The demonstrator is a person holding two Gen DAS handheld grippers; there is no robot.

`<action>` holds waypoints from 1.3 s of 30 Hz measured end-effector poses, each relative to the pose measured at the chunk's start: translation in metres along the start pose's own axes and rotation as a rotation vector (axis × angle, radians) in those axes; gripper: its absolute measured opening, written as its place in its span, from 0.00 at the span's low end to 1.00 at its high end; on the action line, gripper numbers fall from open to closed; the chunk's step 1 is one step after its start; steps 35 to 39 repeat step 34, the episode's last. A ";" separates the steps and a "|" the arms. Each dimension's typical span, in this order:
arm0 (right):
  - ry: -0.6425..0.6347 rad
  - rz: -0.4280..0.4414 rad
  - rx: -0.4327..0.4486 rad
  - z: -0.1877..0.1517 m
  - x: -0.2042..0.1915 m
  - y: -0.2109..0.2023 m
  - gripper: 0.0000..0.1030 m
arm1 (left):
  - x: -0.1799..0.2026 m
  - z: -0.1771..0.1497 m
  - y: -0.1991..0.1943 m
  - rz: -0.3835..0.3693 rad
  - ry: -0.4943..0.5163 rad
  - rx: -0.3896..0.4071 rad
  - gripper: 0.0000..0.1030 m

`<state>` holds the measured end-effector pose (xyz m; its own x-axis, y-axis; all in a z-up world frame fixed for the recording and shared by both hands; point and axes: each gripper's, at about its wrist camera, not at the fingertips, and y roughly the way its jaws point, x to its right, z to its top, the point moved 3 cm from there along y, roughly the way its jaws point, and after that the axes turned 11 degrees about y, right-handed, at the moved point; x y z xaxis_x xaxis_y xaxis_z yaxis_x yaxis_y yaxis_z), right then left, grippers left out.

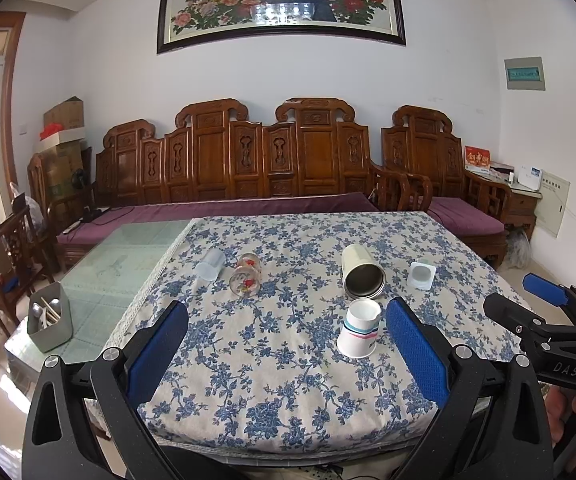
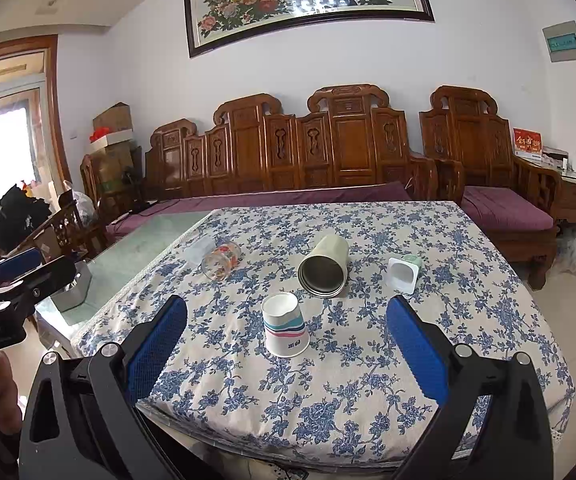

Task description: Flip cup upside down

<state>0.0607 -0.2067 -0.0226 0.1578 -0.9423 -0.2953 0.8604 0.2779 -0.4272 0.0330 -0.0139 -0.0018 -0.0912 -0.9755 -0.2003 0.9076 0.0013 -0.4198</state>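
Observation:
A white paper cup (image 1: pixel 359 330) with pink and teal stripes stands upside down on the blue floral tablecloth (image 1: pixel 280 380), mouth on the cloth; it also shows in the right wrist view (image 2: pixel 285 326). My left gripper (image 1: pixel 288 344) is open and empty, near the table's front edge, with the cup just inside its right finger. My right gripper (image 2: pixel 288 344) is open and empty, a little back from the cup, which sits between its fingers' lines. The right gripper also shows at the right edge of the left wrist view (image 1: pixel 544 312).
A cream metal tumbler (image 1: pixel 362 270) lies on its side behind the cup. A flowered glass (image 1: pixel 246 276) and a clear plastic cup (image 1: pixel 211 264) lie at the left. A small white pot (image 1: pixel 421 275) lies at the right. A grey utensil holder (image 1: pixel 50 322) stands on the glass table at the left.

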 end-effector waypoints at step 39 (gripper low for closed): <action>0.005 0.002 0.002 -0.002 0.000 -0.001 0.98 | 0.004 0.001 -0.003 -0.007 0.004 0.000 0.93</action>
